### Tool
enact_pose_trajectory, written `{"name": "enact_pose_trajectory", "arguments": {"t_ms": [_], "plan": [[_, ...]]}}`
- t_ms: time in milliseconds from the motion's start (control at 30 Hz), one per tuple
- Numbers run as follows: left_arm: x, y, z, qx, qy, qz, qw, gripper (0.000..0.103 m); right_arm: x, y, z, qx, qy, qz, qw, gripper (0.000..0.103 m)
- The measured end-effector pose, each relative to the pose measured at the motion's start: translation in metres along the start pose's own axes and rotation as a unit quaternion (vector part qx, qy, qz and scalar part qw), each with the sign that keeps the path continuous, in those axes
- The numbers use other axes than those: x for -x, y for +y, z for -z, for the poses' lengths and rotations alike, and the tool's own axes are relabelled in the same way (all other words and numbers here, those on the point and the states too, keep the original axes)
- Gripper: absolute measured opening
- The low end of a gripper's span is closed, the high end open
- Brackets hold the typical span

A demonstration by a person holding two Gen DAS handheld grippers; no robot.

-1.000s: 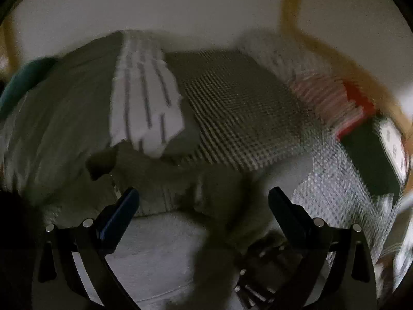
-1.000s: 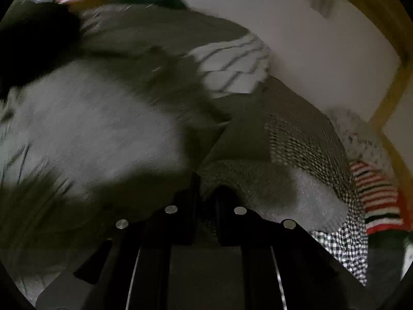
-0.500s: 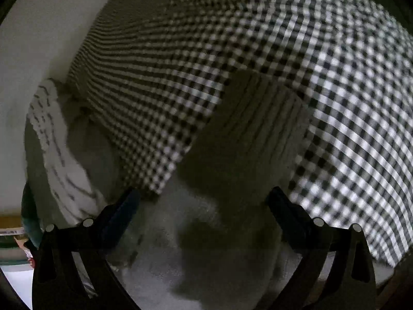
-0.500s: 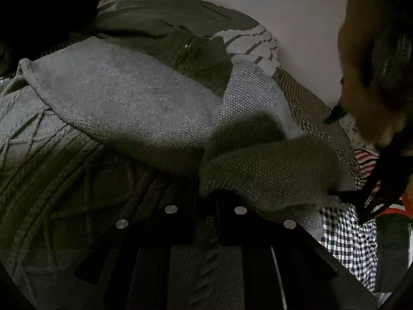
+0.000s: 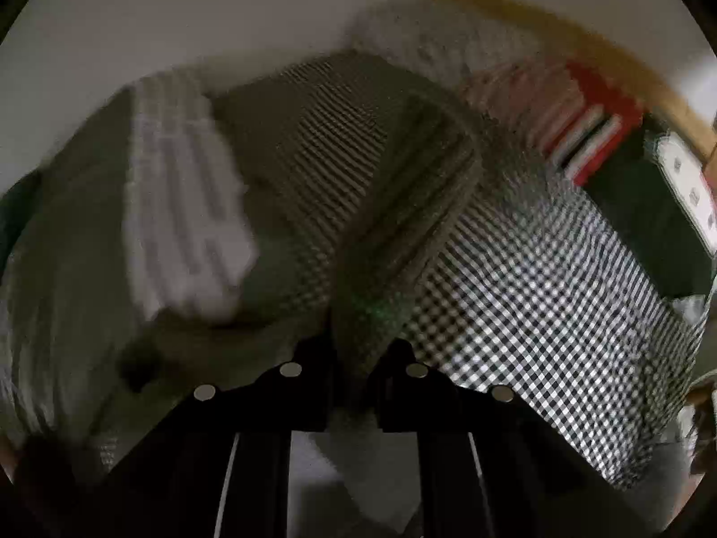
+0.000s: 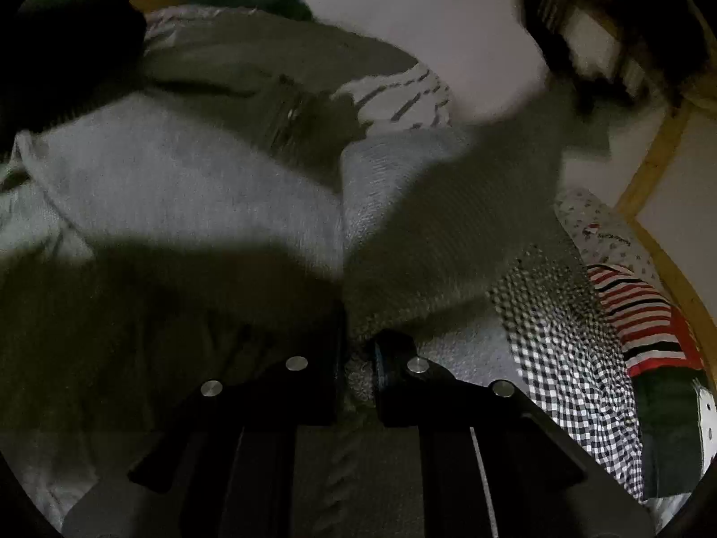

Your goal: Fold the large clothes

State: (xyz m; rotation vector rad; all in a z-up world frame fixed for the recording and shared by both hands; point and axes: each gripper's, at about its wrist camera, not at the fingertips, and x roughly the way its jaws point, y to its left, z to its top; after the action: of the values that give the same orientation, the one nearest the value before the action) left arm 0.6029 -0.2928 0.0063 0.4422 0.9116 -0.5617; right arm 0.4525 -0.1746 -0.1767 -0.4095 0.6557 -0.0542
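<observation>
1. Grey knit sweater (image 6: 188,188) fills the left and centre of the right wrist view, spread in a loose heap with one sleeve-like part rising toward the upper right of the frame; it lies on a black-and-white checked cloth (image 6: 569,349) that shows at the lower right.

2. Right gripper (image 6: 358,358), at the bottom centre of its view, is clenched on a fold of the knit — the fabric bunches between the two fingers.

3. Left gripper (image 5: 354,358), at the bottom centre of the left wrist view, is likewise clamped on a strip of ribbed grey fabric (image 5: 403,206) that runs up toward the middle of the frame. I take this for the sweater's cuff or hem, though blur leaves that unsure.

4. Progress, as a judgement: early or middle. Both ends are gripped, but the body looks rumpled rather than squared, and no neat, flat fold is visible yet — laying the held part over and smoothing appear still to be done.

5. Other laundry waits around it: a white piece with dark stripes (image 5: 188,206) at the left of the left wrist view, and a red, white and black striped item (image 6: 645,318) at the right edge of the right wrist view.

6. Containers: none can be made out in either view, so nothing can be said of contents.
</observation>
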Motion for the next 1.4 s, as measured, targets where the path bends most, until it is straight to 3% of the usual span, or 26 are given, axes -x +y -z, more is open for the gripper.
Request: {"name": "enact_pose_trajectory", "arguments": {"t_ms": [133,300,433,567,733,800,867,933,1033,1133,1200,1233,1267,1333,1400], "plan": [[0.051,0.055,0.035,0.065,-0.049,-0.010,0.9967,0.011,0.009,0.009,-0.015,0.004,-0.019,0.006,1.000,0.012],[0.087,0.120,0.123,0.143,-0.088,-0.062,0.9838,0.012,0.015,0.043,-0.029,0.028,-0.026,0.002,0.999,0.012],[0.058,0.167,0.197,0.218,-0.053,-0.087,0.9705,0.013,0.003,0.083,-0.026,0.068,-0.001,-0.004,0.998,0.012],[0.018,0.201,0.273,0.279,-0.037,-0.101,0.9544,0.015,-0.004,0.120,-0.019,0.121,0.021,0.023,0.992,0.012],[0.004,0.204,0.319,0.324,-0.018,-0.080,0.9424,0.022,0.000,0.116,-0.018,0.110,0.036,0.003,0.993,0.017],[0.002,0.204,0.331,0.332,-0.020,-0.077,0.9398,0.032,0.007,0.107,-0.020,0.085,0.042,-0.049,0.994,0.036],[0.001,0.207,0.338,0.334,-0.023,-0.086,0.9382,0.041,0.021,0.093,-0.023,0.038,0.035,-0.126,0.991,0.070],[0.003,0.211,0.339,0.340,-0.033,-0.079,0.9367,0.042,0.035,0.072,-0.026,-0.014,0.017,-0.181,0.983,0.086],[0.007,0.218,0.331,0.345,-0.045,-0.077,0.9345,0.042,0.049,0.039,-0.032,-0.069,-0.010,-0.202,0.977,0.088],[0.027,0.224,0.323,0.348,-0.088,-0.081,0.9298,0.042,0.027,-0.008,-0.038,-0.129,0.014,-0.141,0.981,0.088],[0.049,0.225,0.315,0.341,-0.129,-0.091,0.9266,0.042,0.003,-0.035,-0.034,-0.166,0.050,-0.125,0.977,0.077],[0.053,0.225,0.312,0.337,-0.130,-0.097,0.9271,0.042,-0.009,-0.048,-0.032,-0.192,0.064,-0.142,0.969,0.067],[0.054,0.225,0.310,0.335,-0.122,-0.094,0.9296,0.042,-0.021,-0.057,-0.032,-0.210,0.081,-0.187,0.956,0.063],[0.050,0.226,0.310,0.336,-0.102,-0.091,0.9320,0.042,-0.020,-0.047,-0.042,-0.177,0.064,-0.260,0.947,0.066],[0.045,0.225,0.307,0.330,-0.079,-0.077,0.9374,0.047,-0.009,-0.011,-0.056,-0.081,0.042,-0.296,0.951,0.075]]}}
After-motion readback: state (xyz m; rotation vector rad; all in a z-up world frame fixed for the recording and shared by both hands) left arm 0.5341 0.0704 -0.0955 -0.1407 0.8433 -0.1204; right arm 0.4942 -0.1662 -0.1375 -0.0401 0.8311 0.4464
